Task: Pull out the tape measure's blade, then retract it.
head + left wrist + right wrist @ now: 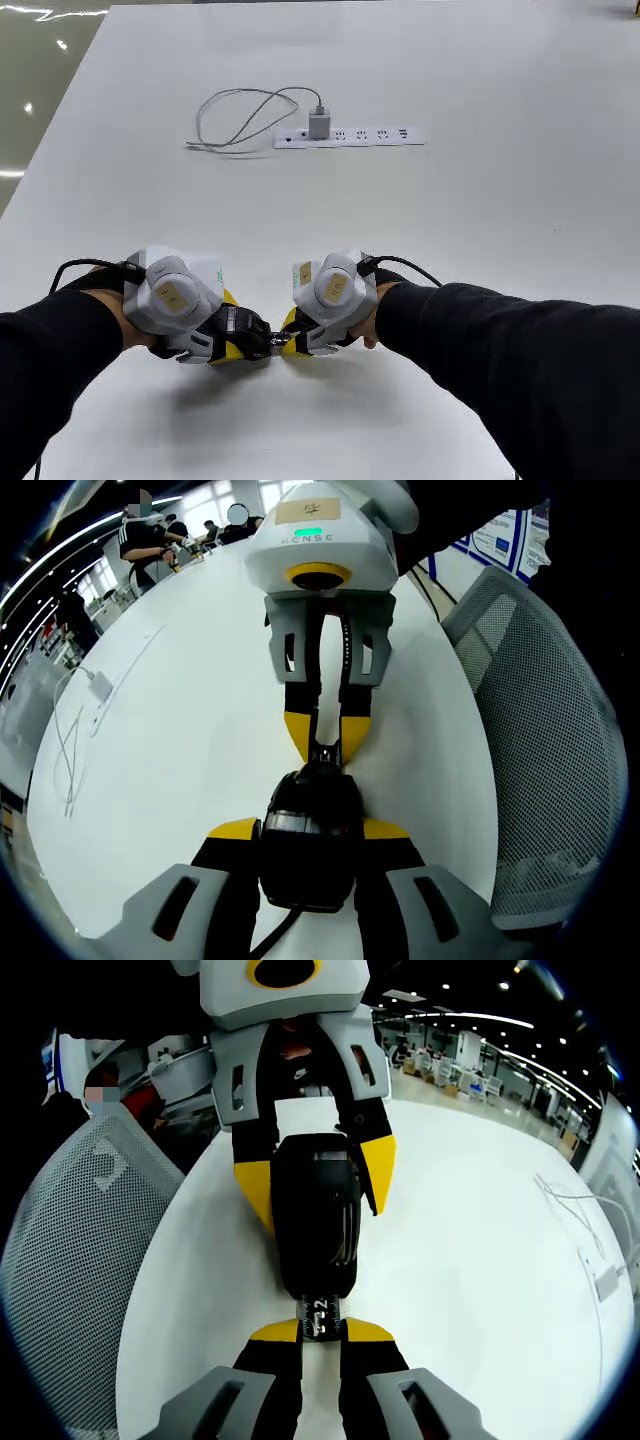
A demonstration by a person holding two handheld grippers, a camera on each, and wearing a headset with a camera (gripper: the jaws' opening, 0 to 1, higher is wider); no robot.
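Head view: tape measure (pixel 250 335) was held low at the near part of the white table (pixel 450 220), between both grippers.
Left gripper (pixel 310 832): jaws clamped on the black case (pixel 315 1210).
Right gripper (pixel 320 1334): jaws pinching the blade (pixel 320 1312) tip.
Risk: the thin tip could slip the pinch and snap back into the case.
Blade: numbered, barely drawn out.

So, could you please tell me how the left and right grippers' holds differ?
The left gripper clamps the tape measure's black case, jaws spread wide; the right gripper pinches the blade, jaws nearly together. Both are shut, tip to tip, facing each other.
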